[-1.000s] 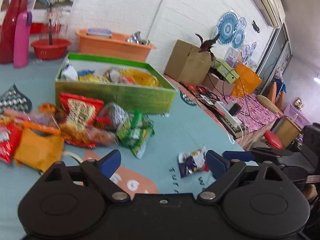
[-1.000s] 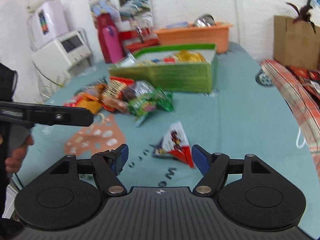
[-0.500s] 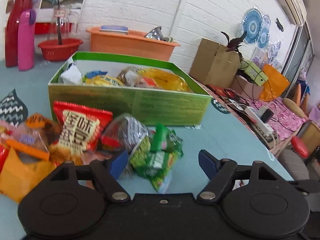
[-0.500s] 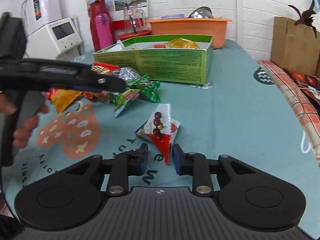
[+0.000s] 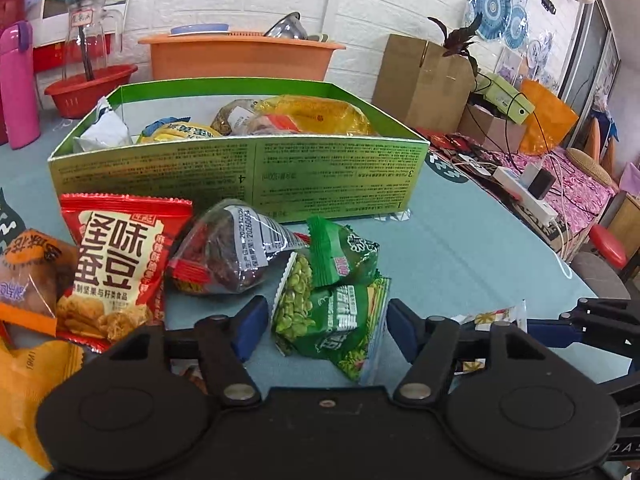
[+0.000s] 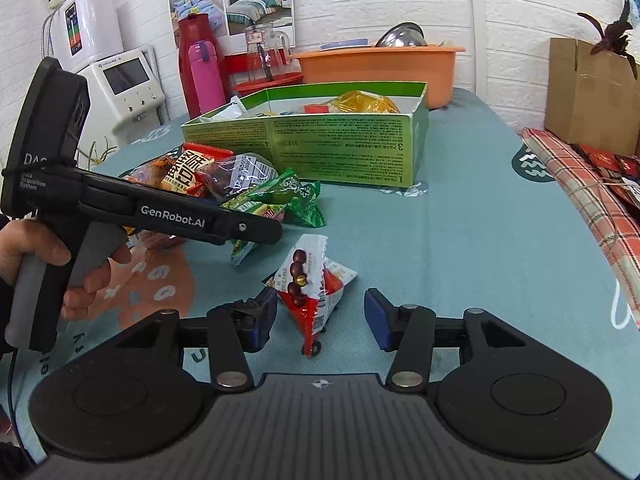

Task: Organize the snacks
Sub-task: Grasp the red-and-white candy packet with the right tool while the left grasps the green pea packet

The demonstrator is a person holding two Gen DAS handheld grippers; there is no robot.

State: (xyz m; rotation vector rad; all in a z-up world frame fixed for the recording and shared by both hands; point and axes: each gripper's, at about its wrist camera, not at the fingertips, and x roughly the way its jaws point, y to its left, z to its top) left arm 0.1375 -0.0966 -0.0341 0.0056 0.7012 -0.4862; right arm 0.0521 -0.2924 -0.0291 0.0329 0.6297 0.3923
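Green pea pkt (image 5: 332, 320) btwn wide left gripper (image 5: 324, 328), right gripper (image 6: 320, 320) wide

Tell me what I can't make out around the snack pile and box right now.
- Green box floor: near wall hides it, both views.
- Orange packet: cut off by left view's edge and gripper body.
- Green pea packets: partly hidden by left gripper in right view.
- Chestnut packet: mostly behind left view's gripper body.

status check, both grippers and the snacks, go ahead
Left hand-held gripper open, straddling green pea packet. Right hand-held gripper open around red chestnut packet. Green box part filled; loose snack pile in front of it.
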